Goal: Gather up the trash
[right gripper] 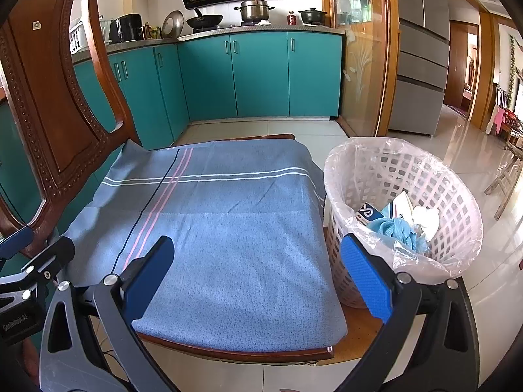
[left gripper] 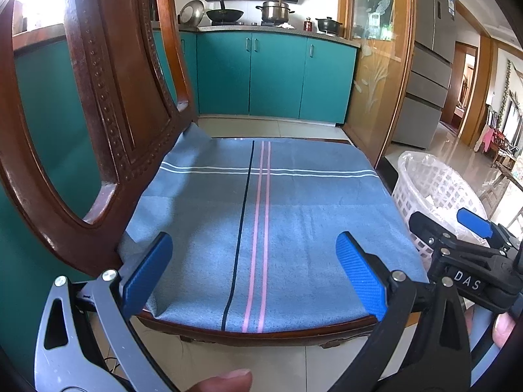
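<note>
Kitchen chair cloth (right gripper: pixel 228 228) is bare, both tongs (left gripper: pixel 255 274) (right gripper: pixel 258 281) are spread wide, and the bin (right gripper: pixel 457 196) could be knocked over.

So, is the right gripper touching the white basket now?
Cannot tell. In the right wrist view the right gripper hangs open, and its right finger overlaps the white basket; neither view shows plain contact or a gap.

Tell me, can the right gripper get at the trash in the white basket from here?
Probably yes. The right gripper is open, the white basket stands just to its right with an open top, and nothing covers the trash.
</note>
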Tool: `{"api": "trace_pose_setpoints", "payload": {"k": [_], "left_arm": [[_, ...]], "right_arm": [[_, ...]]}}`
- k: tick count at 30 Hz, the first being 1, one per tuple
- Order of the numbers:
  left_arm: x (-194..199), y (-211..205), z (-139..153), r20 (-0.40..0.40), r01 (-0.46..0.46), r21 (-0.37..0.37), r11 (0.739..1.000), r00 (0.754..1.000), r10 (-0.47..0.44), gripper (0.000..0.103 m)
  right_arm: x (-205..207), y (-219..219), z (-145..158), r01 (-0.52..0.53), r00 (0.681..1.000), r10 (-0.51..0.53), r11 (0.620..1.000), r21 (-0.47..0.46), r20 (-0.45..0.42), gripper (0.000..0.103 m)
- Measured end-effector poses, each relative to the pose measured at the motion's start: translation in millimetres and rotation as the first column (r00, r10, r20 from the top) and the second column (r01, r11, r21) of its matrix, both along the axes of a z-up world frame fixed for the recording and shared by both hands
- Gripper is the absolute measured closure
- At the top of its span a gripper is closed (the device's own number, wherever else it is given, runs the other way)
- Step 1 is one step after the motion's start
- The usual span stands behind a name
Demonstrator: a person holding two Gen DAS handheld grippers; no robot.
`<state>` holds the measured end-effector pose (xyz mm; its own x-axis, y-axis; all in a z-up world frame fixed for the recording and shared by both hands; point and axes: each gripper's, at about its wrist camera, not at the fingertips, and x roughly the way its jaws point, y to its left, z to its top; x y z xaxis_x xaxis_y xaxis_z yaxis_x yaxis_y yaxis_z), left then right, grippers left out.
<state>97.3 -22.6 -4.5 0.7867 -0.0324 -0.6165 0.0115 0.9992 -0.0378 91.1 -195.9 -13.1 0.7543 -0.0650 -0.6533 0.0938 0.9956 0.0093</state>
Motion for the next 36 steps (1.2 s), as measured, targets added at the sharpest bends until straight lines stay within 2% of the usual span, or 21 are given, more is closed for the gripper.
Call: {"api": "trace_pose_setpoints", "payload": {"k": [16,36], "left_arm": [[-1.5,-3.3,1.4,0.001,0.036,-0.014,0.999,0.999,-0.036,0.003],[-2.0,-4.2,-2.0,-0.007,0.027,0.004,1.000,1.000,-0.027,0.003]], "right_arm": [[0.6,0.1,-1.3,-0.002,1.000,0.002,1.000,-0.004,-0.003,0.003],[0.9,1.0,-2.0,-0.009,1.000,0.009,1.000,-0.005,-0.007,0.003]]}}
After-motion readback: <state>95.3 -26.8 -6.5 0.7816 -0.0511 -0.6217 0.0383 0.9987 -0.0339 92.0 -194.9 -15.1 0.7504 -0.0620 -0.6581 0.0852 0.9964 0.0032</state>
